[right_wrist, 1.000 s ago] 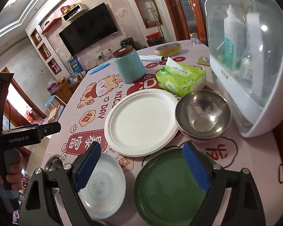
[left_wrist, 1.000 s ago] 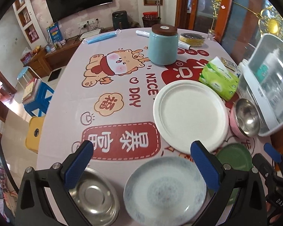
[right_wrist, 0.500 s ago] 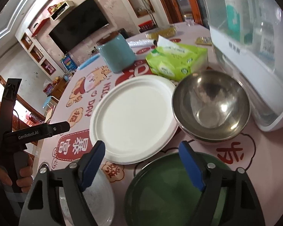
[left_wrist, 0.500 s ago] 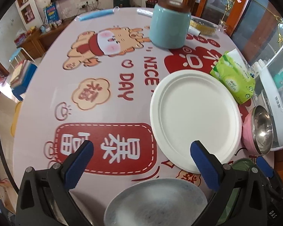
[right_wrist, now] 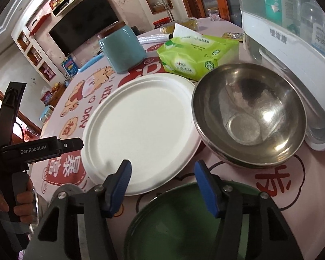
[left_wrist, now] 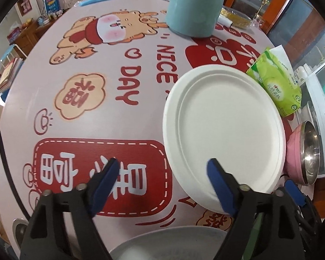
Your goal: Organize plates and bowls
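Plates and bowls crowd my cartoon-printed surface (left_wrist: 123,117): a round white paper plate (left_wrist: 224,134) lies flat mid-surface, a shiny steel bowl (right_wrist: 249,114) touching its edge, a dark green plate (right_wrist: 184,223) nearest. Both left tongs (left_wrist: 163,171) and right tongs (right_wrist: 162,173) are closing, pinching nothing. I read "NICE DAY" and "GenRobot.AI".

Left wrist view: steeply down onto the tablecloth (left_wrist: 127,69), close above it. Right wrist view: lower slant across the table toward the steel bowl (right_wrist: 249,114), also near. Shared by both: white plate (left_wrist: 223,130) (right_wrist: 140,130) and teal canister (left_wrist: 195,6) (right_wrist: 123,47).
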Available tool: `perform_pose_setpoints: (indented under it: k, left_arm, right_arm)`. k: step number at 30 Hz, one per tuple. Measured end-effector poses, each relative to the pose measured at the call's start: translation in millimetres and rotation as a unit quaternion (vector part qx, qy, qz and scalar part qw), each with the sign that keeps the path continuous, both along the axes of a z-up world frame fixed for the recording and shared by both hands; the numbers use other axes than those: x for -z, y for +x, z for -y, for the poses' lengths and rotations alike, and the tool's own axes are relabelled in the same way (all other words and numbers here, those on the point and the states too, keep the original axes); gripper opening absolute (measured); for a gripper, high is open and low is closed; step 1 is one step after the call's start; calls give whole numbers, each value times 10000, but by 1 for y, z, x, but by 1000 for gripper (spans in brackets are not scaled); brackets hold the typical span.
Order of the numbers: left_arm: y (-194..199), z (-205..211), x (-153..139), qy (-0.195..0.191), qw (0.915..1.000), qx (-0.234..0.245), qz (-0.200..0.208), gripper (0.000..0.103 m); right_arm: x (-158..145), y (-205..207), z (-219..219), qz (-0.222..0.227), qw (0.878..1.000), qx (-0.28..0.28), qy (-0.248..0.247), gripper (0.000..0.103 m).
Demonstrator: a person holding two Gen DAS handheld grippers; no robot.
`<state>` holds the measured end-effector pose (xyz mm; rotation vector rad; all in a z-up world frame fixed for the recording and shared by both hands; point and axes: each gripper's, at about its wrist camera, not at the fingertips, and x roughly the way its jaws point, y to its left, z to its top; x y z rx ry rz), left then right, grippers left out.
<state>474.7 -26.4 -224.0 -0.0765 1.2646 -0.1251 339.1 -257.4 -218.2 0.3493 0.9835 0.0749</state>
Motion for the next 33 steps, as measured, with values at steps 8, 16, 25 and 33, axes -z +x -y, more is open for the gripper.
perform_pose_setpoints:
  k: [8, 16, 25, 33]
  left_arm:
    - [6, 7, 12, -76, 9998, 167, -116, 67]
    - [13, 13, 17, -40, 9992, 334, -208, 58]
    - [17, 19, 23, 138, 9989, 409, -197, 56]
    - [13, 26, 22, 309, 9975, 626, -114, 36]
  right_arm:
    - [8, 7, -5, -77, 9994, -8, -335, 55]
    - [13, 13, -12, -128, 9981, -72, -607, 55]
    - [18, 21, -26, -254, 9936, -209, -1083, 55]
    - [20, 21, -29, -249, 9928, -306, -1130, 57]
